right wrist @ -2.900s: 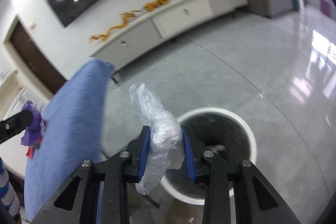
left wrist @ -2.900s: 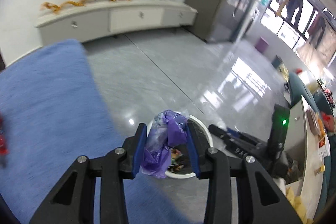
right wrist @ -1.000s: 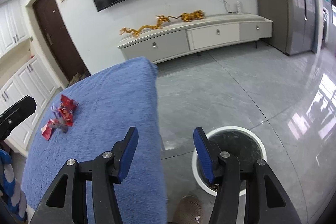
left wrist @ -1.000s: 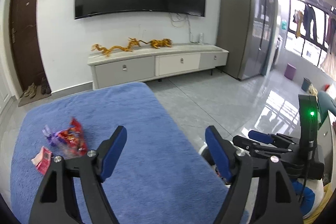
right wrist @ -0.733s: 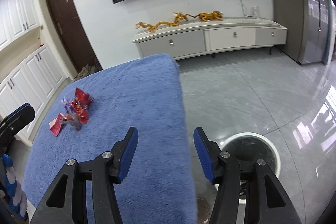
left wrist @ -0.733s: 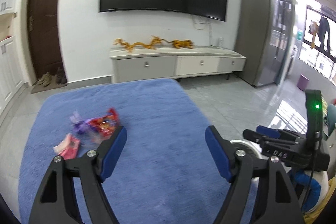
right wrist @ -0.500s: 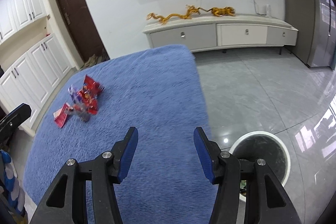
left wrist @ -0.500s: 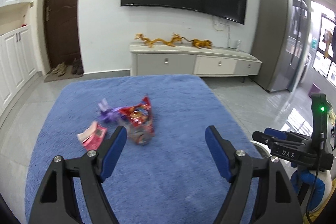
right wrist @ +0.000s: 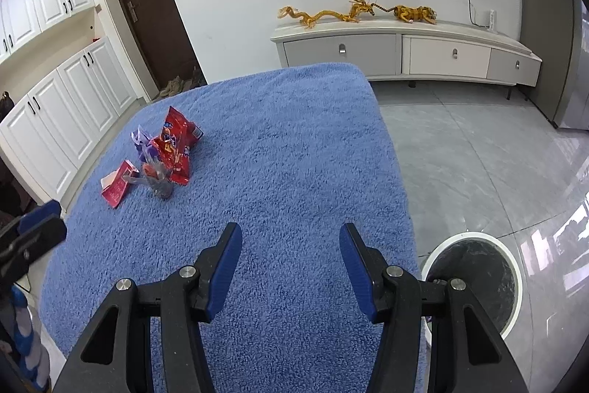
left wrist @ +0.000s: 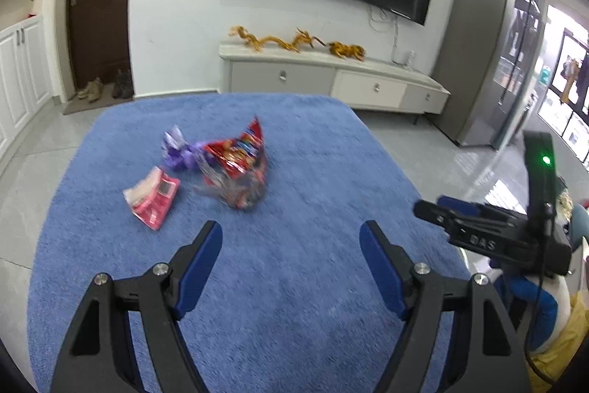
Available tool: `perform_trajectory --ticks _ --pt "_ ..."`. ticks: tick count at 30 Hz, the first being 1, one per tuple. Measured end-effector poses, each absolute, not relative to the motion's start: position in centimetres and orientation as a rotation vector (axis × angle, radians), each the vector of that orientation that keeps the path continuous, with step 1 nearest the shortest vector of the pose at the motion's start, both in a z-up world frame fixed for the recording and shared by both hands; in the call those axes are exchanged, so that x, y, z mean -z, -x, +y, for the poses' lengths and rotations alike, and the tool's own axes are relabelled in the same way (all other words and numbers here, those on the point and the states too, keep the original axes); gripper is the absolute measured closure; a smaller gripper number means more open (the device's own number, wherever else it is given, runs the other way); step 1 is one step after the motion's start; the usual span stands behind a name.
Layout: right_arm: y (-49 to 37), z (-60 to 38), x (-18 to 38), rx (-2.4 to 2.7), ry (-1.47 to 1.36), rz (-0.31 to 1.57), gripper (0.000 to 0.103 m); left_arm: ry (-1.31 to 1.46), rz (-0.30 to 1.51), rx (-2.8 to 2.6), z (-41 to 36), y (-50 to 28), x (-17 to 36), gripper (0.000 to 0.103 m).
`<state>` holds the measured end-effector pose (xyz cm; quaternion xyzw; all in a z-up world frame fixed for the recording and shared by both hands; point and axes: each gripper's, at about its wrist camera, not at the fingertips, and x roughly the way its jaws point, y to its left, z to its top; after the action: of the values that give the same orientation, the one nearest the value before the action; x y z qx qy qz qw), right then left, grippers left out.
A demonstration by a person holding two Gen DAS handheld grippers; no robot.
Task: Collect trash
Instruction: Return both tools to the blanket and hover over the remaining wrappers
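On the blue pile cloth (left wrist: 313, 301), left to right, lie a flat pink packet (left wrist: 152, 195), a crumpled purple wrapper (left wrist: 180, 151) and a red crisp bag (left wrist: 241, 150) touching a clear crinkled wrapper (left wrist: 230, 188); their print is too blurred to read. Nearer than this litter, the left gripper (left wrist: 291, 238) hangs empty, fingers wide apart. Right of it, the right gripper (right wrist: 291, 242), lettered "DAS", is also parted and empty. A white-rimmed round bin (right wrist: 475, 279) stands on the grey floor past the cloth's right edge.

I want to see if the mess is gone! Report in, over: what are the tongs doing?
Both tongs, left and right, open and empty. Wrappers on the blue cloth. Bin on the floor. Nothing in the way.
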<state>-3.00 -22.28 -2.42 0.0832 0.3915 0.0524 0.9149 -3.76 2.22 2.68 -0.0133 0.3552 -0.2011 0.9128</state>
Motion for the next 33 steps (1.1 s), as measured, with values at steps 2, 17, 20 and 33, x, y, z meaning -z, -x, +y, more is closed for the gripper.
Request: perform_trajectory --ticks 2,17,20,33 --pt "2.9 -22.4 2.7 -0.106 -0.174 0.812 0.051 0.019 0.738 0.43 1.8 4.0 -2.4 0.027" --pt "2.9 -23.3 3.6 -0.097 -0.199 0.827 0.051 -0.002 0.765 0.473 0.3 4.6 -1.8 0.027" --pt "2.9 -23.3 3.7 -0.097 -0.2 0.829 0.051 0.0 0.768 0.475 0.3 4.5 -1.7 0.027" --pt "3.0 -23.3 4.0 -0.095 -0.203 0.838 0.051 0.006 0.781 0.483 0.3 4.5 -1.5 0.027"
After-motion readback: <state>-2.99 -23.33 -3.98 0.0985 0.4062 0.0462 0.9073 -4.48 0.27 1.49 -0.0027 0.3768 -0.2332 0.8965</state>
